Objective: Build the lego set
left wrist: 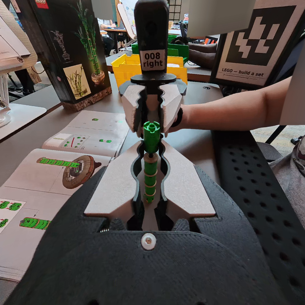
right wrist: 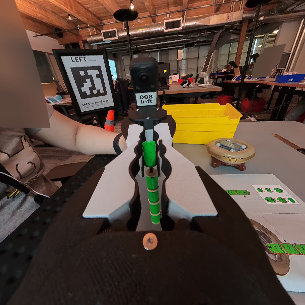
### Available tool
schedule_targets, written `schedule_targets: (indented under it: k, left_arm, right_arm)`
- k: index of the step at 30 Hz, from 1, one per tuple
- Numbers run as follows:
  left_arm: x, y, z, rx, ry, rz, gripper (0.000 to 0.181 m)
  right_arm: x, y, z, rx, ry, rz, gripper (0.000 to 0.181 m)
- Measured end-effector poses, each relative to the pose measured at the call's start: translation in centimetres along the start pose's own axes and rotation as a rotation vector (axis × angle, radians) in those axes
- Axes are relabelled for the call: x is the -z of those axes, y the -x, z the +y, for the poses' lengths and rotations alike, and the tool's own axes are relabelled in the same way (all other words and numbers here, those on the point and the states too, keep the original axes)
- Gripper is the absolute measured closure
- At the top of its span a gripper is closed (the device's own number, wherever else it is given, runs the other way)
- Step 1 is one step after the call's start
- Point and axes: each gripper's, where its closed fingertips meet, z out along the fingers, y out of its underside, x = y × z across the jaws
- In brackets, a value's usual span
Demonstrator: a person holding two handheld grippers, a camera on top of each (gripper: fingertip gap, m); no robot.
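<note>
A green bamboo stalk (left wrist: pixel 149 179) with tan rings stands upright in the air between my two grippers, which face each other. A short black axle joins it to a plain green top section (left wrist: pixel 151 138) with a stud on top. My left gripper (left wrist: pixel 151 144) is shut on the lower part of that top section. My right gripper (left wrist: pixel 151 131) is shut on its upper part. In the right wrist view my right gripper (right wrist: pixel 150 144) holds the top section (right wrist: pixel 149 154), the left gripper (right wrist: pixel 150 168) grips just below, and the ringed stalk (right wrist: pixel 153 198) hangs down.
A round tan pot base (right wrist: pixel 231 151) stands on the table (right wrist: pixel 272 148) by a yellow bin (right wrist: pixel 203 122). An open instruction booklet (left wrist: pixel 82 132) lies below the grippers. The set's box (left wrist: pixel 69 49) and a framed marker sign (left wrist: pixel 247 41) stand behind. A person's forearm (left wrist: pixel 231 109) reaches in. Less than 4 cm separates the two grippers' tips.
</note>
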Motion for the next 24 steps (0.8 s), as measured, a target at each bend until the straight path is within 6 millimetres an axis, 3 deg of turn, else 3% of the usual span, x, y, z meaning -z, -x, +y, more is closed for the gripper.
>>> schedule_targets:
  k: [7,24]
  left_arm:
    - [-0.11,-0.41,-0.24,0.025,-0.011,0.02,0.158]
    - [-0.28,-0.28,-0.69,-0.003,-0.029,-0.011,0.165]
  right_arm:
    - [0.09,0.37,0.44,0.061,0.1,0.015,0.167]
    - [0.2,0.45,0.61,-0.006,0.125,0.0,0.166]
